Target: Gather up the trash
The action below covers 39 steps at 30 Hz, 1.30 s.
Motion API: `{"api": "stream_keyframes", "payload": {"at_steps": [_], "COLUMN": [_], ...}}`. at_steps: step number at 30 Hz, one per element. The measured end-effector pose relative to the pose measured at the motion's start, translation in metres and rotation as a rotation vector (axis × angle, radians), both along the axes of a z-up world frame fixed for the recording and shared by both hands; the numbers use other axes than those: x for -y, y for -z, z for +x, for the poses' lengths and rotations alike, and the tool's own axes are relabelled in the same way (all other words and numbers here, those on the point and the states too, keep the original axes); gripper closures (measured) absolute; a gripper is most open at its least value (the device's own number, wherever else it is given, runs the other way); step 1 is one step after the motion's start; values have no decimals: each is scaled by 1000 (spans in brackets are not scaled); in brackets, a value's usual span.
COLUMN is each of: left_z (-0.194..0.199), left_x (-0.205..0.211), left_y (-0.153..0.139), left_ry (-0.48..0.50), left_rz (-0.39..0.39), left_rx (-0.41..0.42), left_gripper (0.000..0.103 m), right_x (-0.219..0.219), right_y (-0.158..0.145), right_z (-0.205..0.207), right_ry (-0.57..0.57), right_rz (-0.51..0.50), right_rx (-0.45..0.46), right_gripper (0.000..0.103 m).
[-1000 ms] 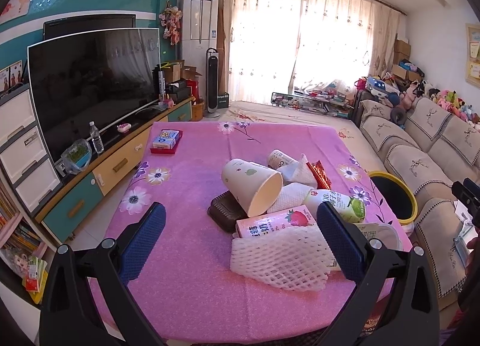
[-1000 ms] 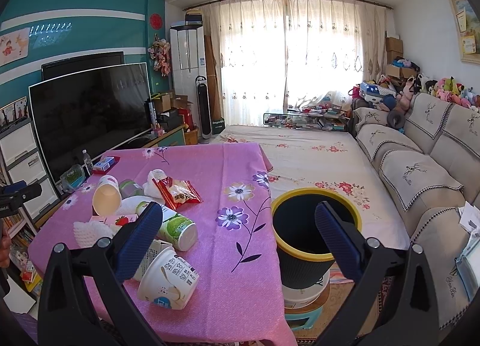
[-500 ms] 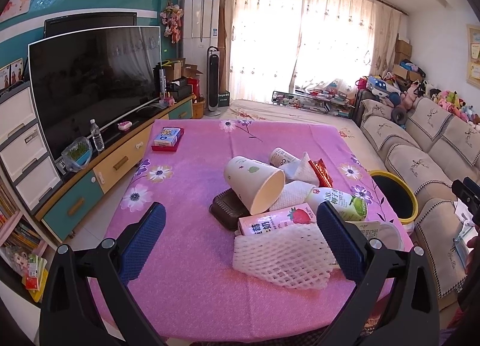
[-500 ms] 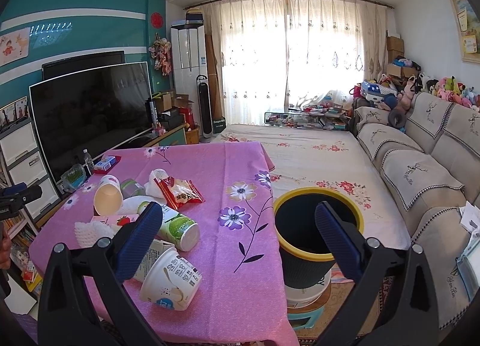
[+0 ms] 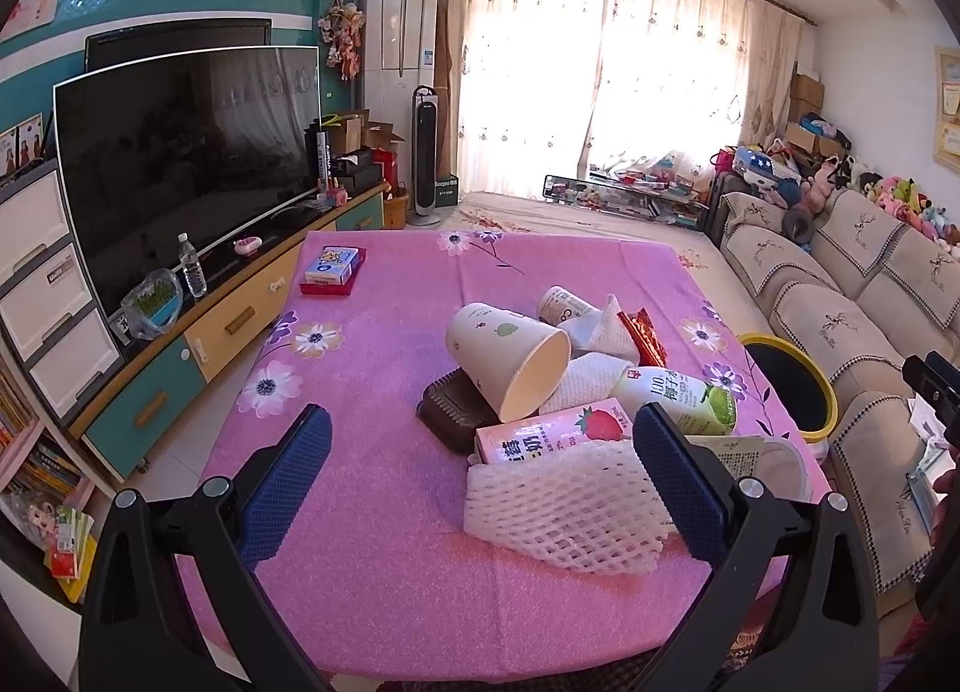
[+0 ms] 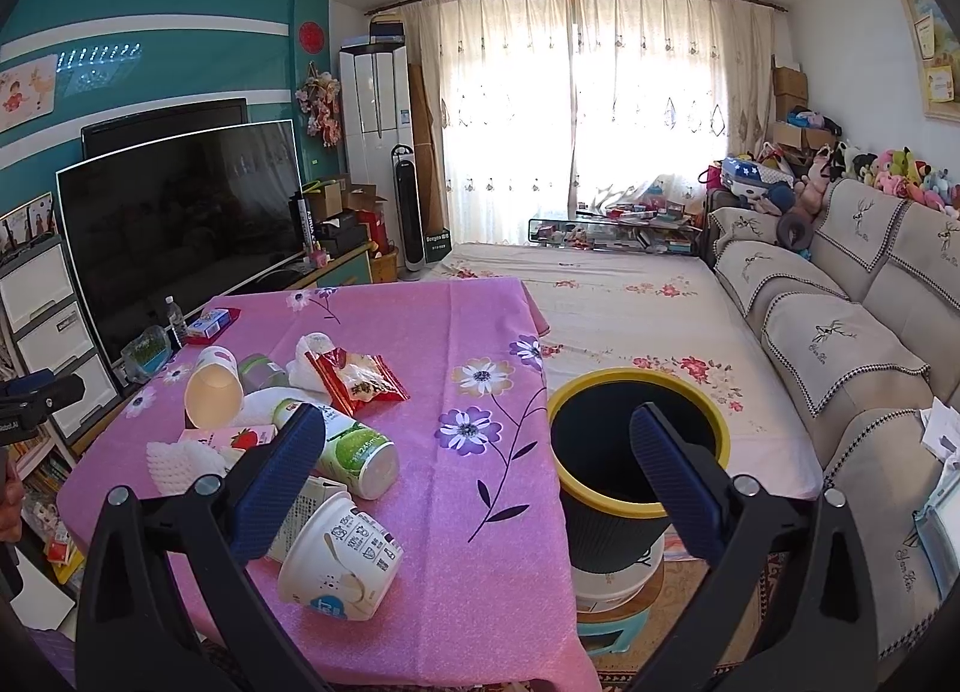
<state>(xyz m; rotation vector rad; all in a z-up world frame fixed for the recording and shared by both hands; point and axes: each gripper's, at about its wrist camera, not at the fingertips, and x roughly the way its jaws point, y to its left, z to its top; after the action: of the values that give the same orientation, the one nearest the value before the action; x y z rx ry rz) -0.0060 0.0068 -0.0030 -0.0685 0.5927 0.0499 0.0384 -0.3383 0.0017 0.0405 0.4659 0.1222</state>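
Both grippers, left (image 5: 480, 476) and right (image 6: 474, 470), have edged closer with fingers spread and empty; trash (image 5: 558, 488) untouched, bin (image 6: 639, 452) waiting at right.

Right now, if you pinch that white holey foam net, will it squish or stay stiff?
The white foam mesh fruit sleeve would probably squish: it is an open lattice already sagging flat on the pink flowered tablecloth. It likely weighs almost nothing, so it may flop. It shouldn't roll, since it lies flattened.
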Motion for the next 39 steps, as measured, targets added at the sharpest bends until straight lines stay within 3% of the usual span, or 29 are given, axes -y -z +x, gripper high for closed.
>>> {"api": "stream_keyframes", "payload": {"at_steps": [32, 39], "left_z": [6, 10], "left_x": [0, 0], "left_y": [7, 9], "left_ry": [5, -2], "left_rz": [2, 6], "left_rx": [-17, -27], "left_gripper": [4, 4], "right_x": [1, 9], "right_y": [2, 15], "right_z": [1, 21], "right_ry": [0, -38], "right_rz": [-1, 37], "right_rx": [-5, -71], "right_gripper": [6, 6]}}
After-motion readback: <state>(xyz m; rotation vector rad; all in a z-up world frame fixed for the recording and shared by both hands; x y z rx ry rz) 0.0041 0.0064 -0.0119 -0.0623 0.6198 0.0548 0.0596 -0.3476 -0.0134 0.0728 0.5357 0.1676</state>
